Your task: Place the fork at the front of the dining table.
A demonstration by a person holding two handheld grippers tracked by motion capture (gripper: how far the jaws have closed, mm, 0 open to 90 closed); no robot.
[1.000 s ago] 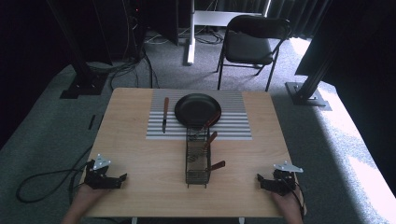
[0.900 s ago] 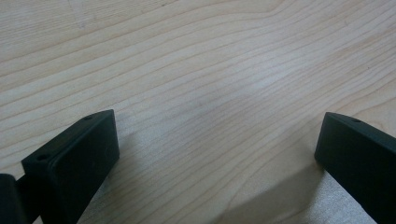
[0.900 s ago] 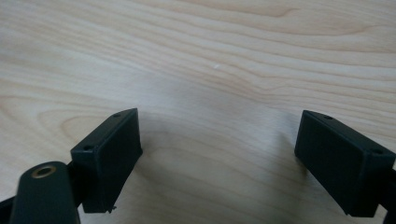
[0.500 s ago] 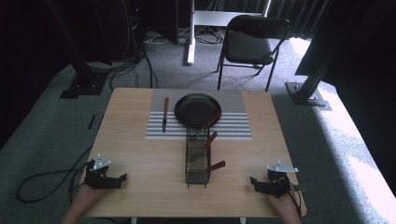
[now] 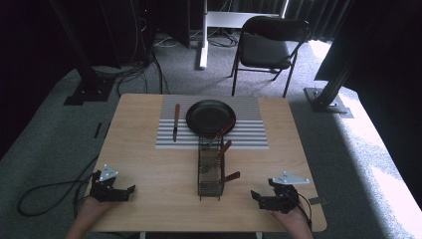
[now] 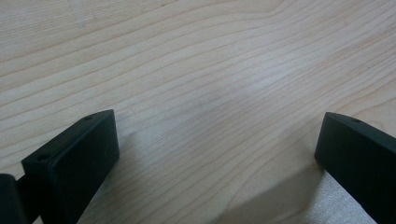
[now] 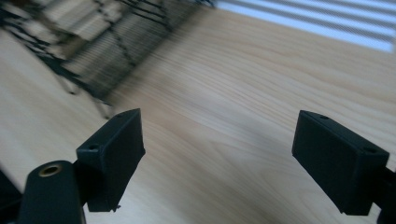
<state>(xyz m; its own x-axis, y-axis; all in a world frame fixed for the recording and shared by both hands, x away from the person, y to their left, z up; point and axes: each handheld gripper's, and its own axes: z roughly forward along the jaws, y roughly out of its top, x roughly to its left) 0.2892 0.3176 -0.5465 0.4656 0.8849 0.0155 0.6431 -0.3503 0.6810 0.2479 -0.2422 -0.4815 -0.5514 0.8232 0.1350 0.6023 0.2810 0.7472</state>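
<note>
A black wire rack (image 5: 211, 167) lies in the middle of the wooden table (image 5: 149, 164), holding several wooden-handled utensils (image 5: 224, 148). Behind it a black pan (image 5: 210, 117) rests on a striped mat (image 5: 249, 129), and a knife with a brown handle (image 5: 175, 121) lies on the mat's left side. My left gripper (image 5: 127, 191) sits open at the table's near left, with bare wood between its jaws (image 6: 219, 154). My right gripper (image 5: 258, 197) is open at the near right, pointing left toward the rack (image 7: 93, 42), which looks blurred.
A black folding chair (image 5: 268, 47) stands beyond the table's far edge. Metal stand bases (image 5: 326, 97) and cables (image 5: 45, 191) lie on the grey carpet around the table. The striped mat's edge (image 7: 317, 21) shows at the top right of the right gripper view.
My right gripper has slid left along the table's near edge, toward the wire rack. The left gripper has stayed in place.
</note>
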